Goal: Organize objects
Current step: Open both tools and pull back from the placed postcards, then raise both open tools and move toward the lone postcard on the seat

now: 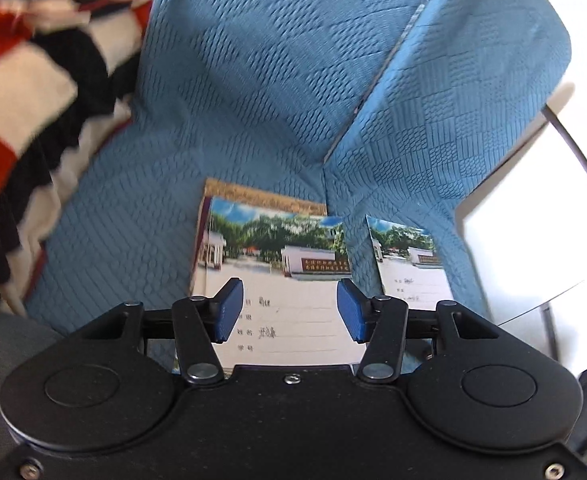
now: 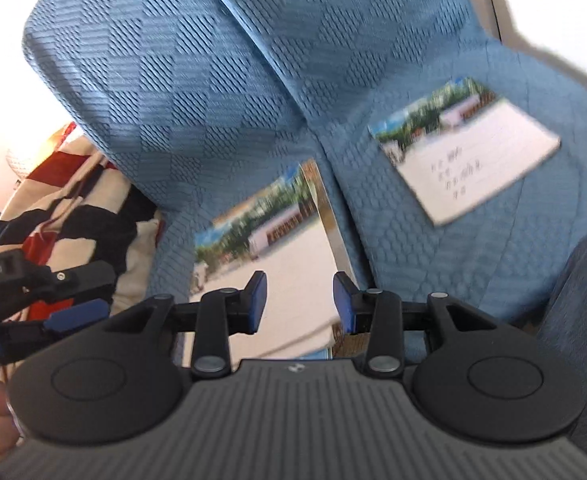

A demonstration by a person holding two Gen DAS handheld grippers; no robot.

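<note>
Both tongs, left (image 1: 289, 310) and right (image 2: 299, 302), spread, pinching nothing. Stacked booklets (image 1: 277, 264) flat on blue sofa (image 1: 261, 80); single booklet (image 2: 465, 152) beside them, apart, same sofa.

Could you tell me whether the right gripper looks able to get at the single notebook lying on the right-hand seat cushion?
Probably yes: the right gripper has open, empty jaws, and the single notebook lies flat and uncovered on the blue sofa cover, nothing between.

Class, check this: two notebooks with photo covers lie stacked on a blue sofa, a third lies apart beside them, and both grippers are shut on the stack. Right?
Not quite. Both the left gripper and right gripper have open jaws with nothing held, as each wrist view shows. The stack, third notebook and sofa are as stated.
</note>
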